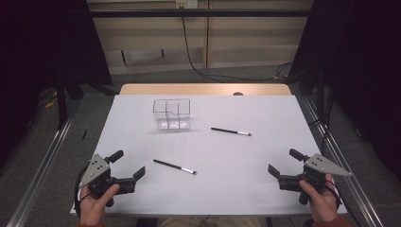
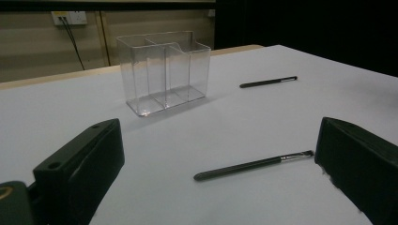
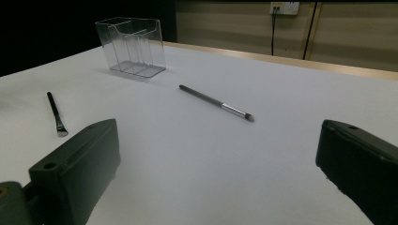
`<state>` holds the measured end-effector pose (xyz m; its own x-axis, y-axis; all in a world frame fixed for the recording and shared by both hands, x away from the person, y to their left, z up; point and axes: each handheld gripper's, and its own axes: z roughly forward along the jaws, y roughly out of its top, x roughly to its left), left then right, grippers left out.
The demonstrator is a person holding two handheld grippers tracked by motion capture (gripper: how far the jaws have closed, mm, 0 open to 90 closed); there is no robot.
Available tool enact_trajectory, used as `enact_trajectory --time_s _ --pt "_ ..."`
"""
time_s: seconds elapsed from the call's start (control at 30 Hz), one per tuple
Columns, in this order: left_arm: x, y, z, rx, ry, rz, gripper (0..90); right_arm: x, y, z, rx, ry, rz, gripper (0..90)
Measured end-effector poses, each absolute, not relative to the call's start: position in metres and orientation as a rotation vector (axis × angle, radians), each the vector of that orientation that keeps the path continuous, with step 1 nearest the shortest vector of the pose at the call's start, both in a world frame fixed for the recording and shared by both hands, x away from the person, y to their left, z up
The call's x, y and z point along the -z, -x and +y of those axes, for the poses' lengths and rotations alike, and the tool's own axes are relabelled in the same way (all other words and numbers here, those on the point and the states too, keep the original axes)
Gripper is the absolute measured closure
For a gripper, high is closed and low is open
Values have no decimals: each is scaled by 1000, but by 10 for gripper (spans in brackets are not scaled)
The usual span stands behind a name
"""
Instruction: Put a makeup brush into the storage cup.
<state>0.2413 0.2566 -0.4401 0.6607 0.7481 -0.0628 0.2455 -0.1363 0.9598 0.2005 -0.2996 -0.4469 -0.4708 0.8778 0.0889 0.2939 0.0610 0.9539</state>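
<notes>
— Any writing? How many things?
— None readable. Two brushes, one clear holder [image 1: 171, 114].
— The grippers?
— Left gripper [image 1: 126, 166] and right gripper [image 1: 284, 163] gaped, released; near brush [image 1: 174, 166] lay just ahead of the left, far brush [image 1: 231, 131] beyond the right.

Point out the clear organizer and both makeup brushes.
clear organizer [image 1: 172, 115], high view, front wall.
near brush [image 1: 174, 166], high view, mid-handle.
far brush [image 1: 230, 131], high view, mid-handle.

clear glossy plastic organizer [image 1: 171, 114], matt white table [image 1: 246, 156], matt black brushes [image 1: 174, 166].
</notes>
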Motion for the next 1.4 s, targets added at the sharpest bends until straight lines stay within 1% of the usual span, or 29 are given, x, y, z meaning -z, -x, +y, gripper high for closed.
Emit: enact_trajectory --time_s 0.53,0.87,1.4 --pt "441 -244 253 -504 -1722 815 24 448 -200 -300 -1453 -1147 1848 0" --pt "438 -240 240 -473 -1744 792 25 447 -199 -295 -1443 -1154 1874 0" --pt "431 -253 203 -427 -1796 698 19 447 -201 -295 -1457 -1148 1875 0"
